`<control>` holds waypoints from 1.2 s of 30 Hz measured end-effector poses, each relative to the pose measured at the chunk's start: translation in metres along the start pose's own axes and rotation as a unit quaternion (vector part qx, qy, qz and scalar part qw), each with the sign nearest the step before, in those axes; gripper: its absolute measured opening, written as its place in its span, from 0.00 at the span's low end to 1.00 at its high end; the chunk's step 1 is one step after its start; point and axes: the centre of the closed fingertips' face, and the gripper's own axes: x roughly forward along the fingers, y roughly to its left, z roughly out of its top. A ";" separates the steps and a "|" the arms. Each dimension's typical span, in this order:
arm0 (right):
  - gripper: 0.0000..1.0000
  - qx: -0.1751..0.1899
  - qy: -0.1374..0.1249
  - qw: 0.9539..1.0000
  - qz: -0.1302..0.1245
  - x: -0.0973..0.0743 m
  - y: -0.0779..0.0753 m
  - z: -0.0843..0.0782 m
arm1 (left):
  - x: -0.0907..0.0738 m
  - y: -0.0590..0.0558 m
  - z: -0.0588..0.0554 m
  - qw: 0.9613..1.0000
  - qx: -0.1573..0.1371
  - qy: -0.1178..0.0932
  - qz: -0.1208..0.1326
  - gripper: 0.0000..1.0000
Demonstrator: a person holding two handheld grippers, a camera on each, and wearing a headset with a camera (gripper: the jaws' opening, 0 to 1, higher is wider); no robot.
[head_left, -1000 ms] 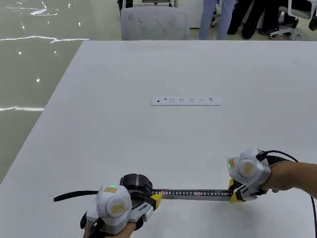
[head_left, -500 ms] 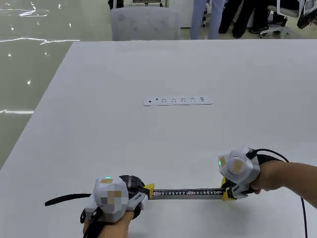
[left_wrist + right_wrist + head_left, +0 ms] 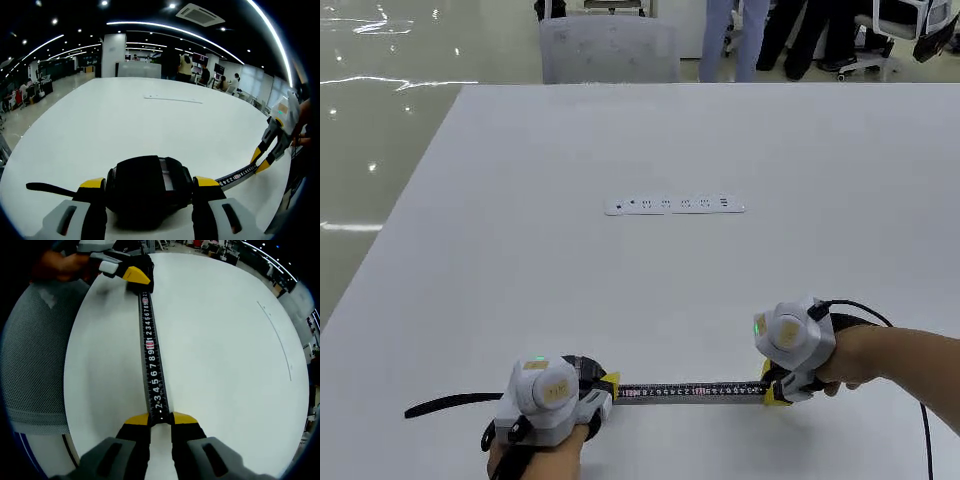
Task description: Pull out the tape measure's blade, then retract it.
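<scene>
A black tape measure case (image 3: pixel 148 186) lies at the near edge of the white table, with my left gripper (image 3: pixel 149 184) shut on its sides. In the head view the case (image 3: pixel 587 374) peeks out past that gripper (image 3: pixel 600 392). Its blade (image 3: pixel 690 391) runs flat along the table to the right, numbers up. My right gripper (image 3: pixel 160 418) is shut on the blade's end, near the 1 mark. The blade (image 3: pixel 151 350) stretches from there to the case (image 3: pixel 142 271). In the head view the right gripper (image 3: pixel 773 388) sits at the blade's right end.
A white power strip (image 3: pixel 674 205) lies mid-table, well beyond the blade. The case's black wrist strap (image 3: pixel 448 404) trails left on the table. A grey chair (image 3: pixel 608 48) and standing people are past the far edge. Shiny floor lies to the left.
The two grippers have come closer together and the exposed blade is shorter than one second ago. The head camera has shifted too.
</scene>
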 end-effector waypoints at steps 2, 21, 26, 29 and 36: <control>0.13 0.002 -0.002 1.000 -0.001 0.000 0.000 0.000 | 0.001 0.001 0.000 1.000 0.001 -0.003 0.001 0.66; 0.14 -0.009 -0.021 1.000 -0.002 0.001 0.002 0.006 | 0.001 0.002 -0.001 1.000 -0.007 0.013 -0.004 0.63; 0.14 -0.011 -0.021 1.000 -0.003 0.001 0.002 0.010 | 0.002 0.002 -0.001 1.000 -0.006 0.012 -0.005 0.63; 0.14 -0.008 -0.022 1.000 -0.004 0.002 0.002 0.011 | 0.001 0.002 -0.001 1.000 -0.006 0.011 -0.005 0.63; 0.14 -0.005 -0.023 1.000 -0.004 0.004 0.002 0.014 | 0.001 0.003 -0.001 1.000 -0.006 0.013 -0.007 0.63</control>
